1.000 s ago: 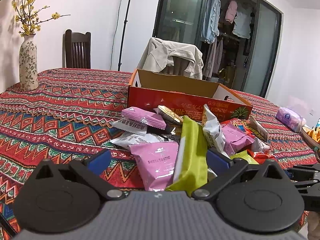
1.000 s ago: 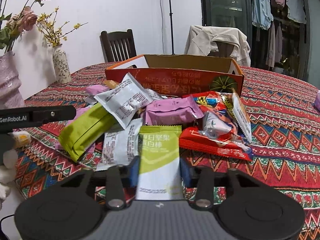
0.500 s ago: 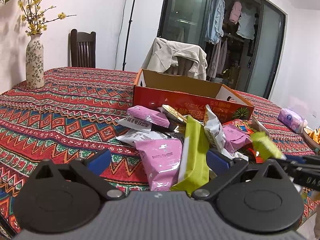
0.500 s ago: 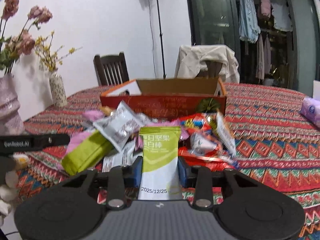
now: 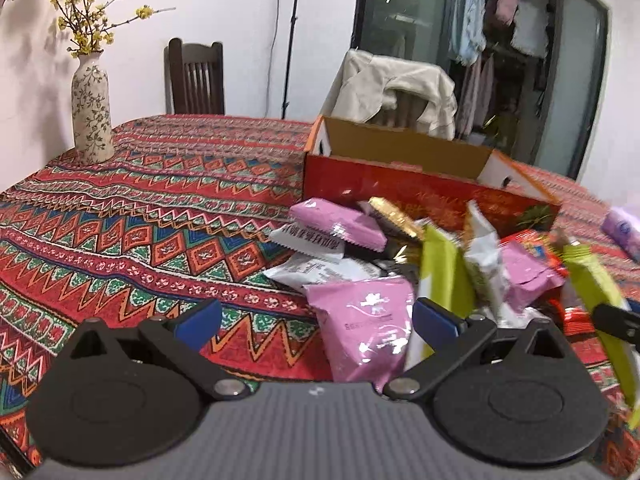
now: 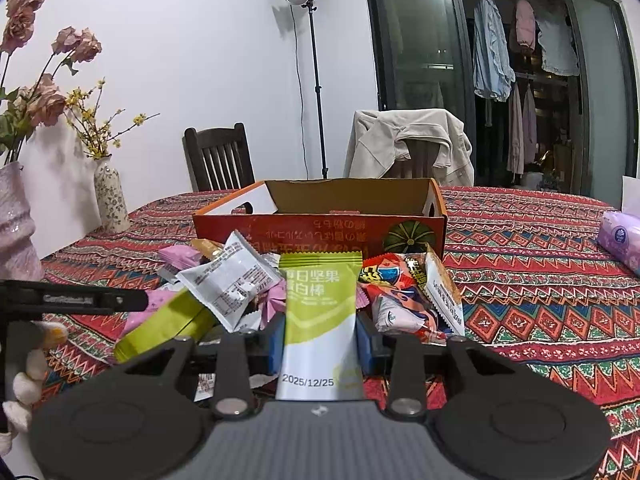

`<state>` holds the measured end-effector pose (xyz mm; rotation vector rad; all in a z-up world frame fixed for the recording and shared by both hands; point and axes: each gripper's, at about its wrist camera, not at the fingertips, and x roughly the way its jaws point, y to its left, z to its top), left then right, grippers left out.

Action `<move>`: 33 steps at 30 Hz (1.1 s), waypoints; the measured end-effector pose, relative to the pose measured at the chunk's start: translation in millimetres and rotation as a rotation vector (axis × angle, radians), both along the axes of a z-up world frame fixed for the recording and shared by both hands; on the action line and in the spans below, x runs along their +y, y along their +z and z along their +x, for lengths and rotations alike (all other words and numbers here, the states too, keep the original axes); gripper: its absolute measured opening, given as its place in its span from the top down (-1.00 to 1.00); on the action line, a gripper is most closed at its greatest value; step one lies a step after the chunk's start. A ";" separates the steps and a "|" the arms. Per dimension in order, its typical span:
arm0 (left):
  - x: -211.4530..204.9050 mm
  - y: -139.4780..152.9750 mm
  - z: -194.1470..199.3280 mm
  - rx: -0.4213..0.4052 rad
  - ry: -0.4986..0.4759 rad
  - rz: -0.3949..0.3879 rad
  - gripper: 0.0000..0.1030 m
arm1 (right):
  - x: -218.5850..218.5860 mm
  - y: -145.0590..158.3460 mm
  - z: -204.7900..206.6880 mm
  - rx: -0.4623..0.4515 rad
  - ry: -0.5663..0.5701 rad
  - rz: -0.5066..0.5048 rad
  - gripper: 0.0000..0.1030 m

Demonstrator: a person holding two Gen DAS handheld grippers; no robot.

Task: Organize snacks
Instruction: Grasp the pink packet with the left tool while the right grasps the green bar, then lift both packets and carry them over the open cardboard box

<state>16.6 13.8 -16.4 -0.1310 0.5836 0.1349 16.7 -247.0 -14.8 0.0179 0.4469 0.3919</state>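
A heap of snack packets lies on the patterned tablecloth in front of an open orange cardboard box [image 6: 320, 226] [image 5: 400, 184]. My right gripper [image 6: 320, 340] is shut on a green-and-white nut bar packet [image 6: 320, 312], held upright above the heap; the same packet [image 5: 596, 280] shows blurred at the right edge of the left wrist view. My left gripper [image 5: 316, 320] stands open low over the near side of the heap, a pink packet [image 5: 364, 320] between its blue fingertips [image 5: 200, 318] without touching them. A long green packet [image 5: 444, 280] [image 6: 160, 326] lies beside it.
A patterned vase [image 5: 91, 108] with yellow flowers stands at the table's far left, a pink vase [image 6: 16, 224] nearer. A purple tissue pack [image 6: 620, 240] lies at the right. Two chairs, one draped with a jacket [image 6: 408, 140], stand behind the table. A hand [image 6: 24, 380] shows at lower left.
My right gripper has lifted the green-and-white packet off the heap and tipped up toward the box. The left gripper has shifted slightly and stays open.
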 end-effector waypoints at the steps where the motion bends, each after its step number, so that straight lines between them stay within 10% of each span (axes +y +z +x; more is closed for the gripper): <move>1: -1.0 -1.9 3.3 0.013 0.003 0.003 -1.00 | 0.0 -0.4 0.0 0.001 0.000 0.001 0.32; 29: -15.9 -21.6 23.9 0.123 0.001 -0.017 -1.00 | -2.8 -11.0 -0.4 0.019 0.021 0.033 0.30; 33: -19.0 -20.7 14.6 0.100 -0.018 -0.004 -0.66 | -2.0 -10.8 -1.1 0.019 0.021 0.032 0.30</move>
